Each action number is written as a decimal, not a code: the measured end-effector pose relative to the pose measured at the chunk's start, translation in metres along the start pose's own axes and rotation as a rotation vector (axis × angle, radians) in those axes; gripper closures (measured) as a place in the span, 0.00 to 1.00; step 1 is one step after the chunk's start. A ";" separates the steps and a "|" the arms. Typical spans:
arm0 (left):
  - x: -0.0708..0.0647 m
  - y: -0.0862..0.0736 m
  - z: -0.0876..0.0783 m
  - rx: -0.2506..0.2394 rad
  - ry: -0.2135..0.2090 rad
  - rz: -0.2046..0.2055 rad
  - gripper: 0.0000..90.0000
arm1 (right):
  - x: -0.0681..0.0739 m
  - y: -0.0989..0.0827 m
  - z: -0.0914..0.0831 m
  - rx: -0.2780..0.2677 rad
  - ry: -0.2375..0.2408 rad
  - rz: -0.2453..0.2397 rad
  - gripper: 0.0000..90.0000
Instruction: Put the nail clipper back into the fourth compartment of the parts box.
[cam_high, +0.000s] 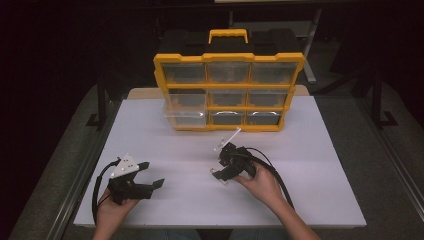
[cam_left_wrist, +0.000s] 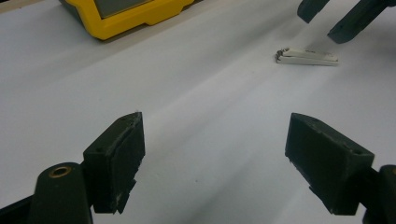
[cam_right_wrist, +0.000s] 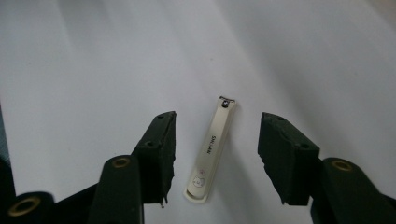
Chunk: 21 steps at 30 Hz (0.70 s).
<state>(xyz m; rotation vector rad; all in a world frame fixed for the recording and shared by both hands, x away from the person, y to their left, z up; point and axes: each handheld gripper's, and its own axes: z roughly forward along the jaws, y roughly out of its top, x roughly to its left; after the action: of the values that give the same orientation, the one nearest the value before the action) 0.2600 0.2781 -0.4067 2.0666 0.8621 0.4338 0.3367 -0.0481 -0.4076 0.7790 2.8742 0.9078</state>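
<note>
between the half-open right tongs (cam_right_wrist: 215, 156), clear of both pads, the nail clipper (cam_right_wrist: 211, 150) lies lengthwise, cutting end pointing away.

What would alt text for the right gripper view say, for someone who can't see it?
A cream nail clipper lies flat on the white table, between the two black jaws of the right gripper, which are apart on either side and not touching it. Small print runs along the clipper's lever.

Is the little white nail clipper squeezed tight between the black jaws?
No, the white nail clipper lies flat on the white table between the right gripper jaws, with gaps on both sides.
</note>
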 end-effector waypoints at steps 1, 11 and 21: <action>0.000 0.000 0.000 0.000 0.000 0.001 0.22 | -0.001 -0.001 0.004 0.009 0.007 0.007 0.54; 0.000 0.000 0.001 0.003 -0.001 0.002 0.22 | -0.001 0.000 0.018 0.041 0.004 0.017 0.63; 0.000 0.000 0.001 0.003 -0.002 0.001 0.22 | 0.002 0.000 0.026 0.080 -0.017 0.017 0.77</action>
<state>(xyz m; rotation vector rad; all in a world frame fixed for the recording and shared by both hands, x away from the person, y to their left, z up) 0.2600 0.2775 -0.4073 2.0703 0.8610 0.4317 0.3394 -0.0341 -0.4288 0.8152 2.9097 0.7880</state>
